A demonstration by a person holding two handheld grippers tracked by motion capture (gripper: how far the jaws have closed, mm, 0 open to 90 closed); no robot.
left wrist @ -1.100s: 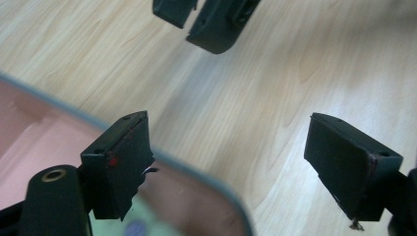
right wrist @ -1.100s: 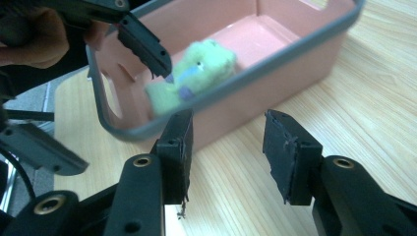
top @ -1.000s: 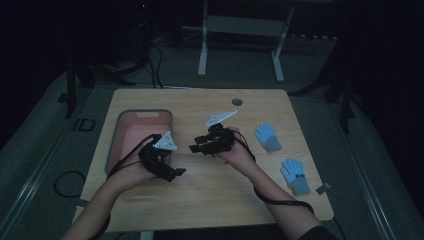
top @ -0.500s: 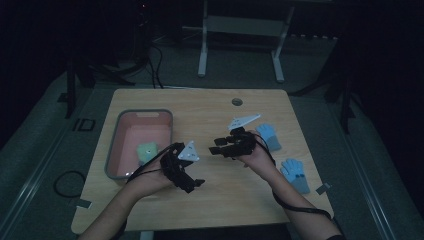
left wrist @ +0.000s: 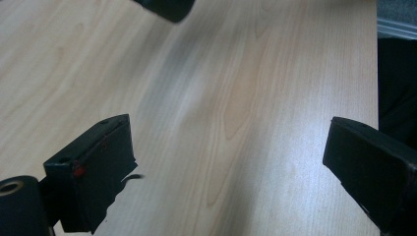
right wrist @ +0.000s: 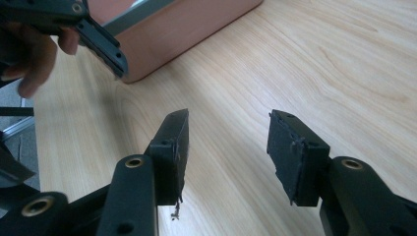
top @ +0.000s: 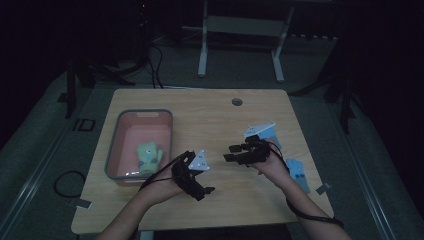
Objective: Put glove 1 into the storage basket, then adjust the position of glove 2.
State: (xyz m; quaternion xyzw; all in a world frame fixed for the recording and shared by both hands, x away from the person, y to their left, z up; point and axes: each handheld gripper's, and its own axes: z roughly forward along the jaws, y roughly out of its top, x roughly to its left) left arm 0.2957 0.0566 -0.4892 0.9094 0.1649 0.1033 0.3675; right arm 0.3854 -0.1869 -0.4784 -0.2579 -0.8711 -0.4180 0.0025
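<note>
While the blue glove (top: 298, 172) lay flat at the 4 o'clock edge of the bench (top: 220, 115), a second blue glove (top: 272, 136) lay at 3 o'clock, partly covered in the high view by the right hand-held gripper (top: 229, 153). Neither glove was held. That hand-held gripper stood half open and empty, its jaws pointing toward 9 o'clock, away from both gloves; the right gripper view (right wrist: 228, 132) showed bare wood between the pads.

The left hand-held gripper (top: 202, 189) hovered at 6 o'clock. Its jaws had just been opening and stood wide apart with nothing between them, as the left gripper view (left wrist: 231, 162) confirmed.

At 9 o'clock sat the pink bin (top: 145, 113), with a green glove (top: 148, 156) already lying inside it.

Judged hazards:
- The right jaws faced away from the gloves. A pickup attempted without turning the hand would probably close on nothing.
- Each glove lay thin and flat. Pads brought down too shallow could slide over the fabric, or pinch a single finger and let the rest trail.
- The blue glove at 4 o'clock lay near the bench edge. A sideways push could drag it off.
- Both hand-held grippers were near each other; crossing paths toward the bin could snag a cable.
</note>
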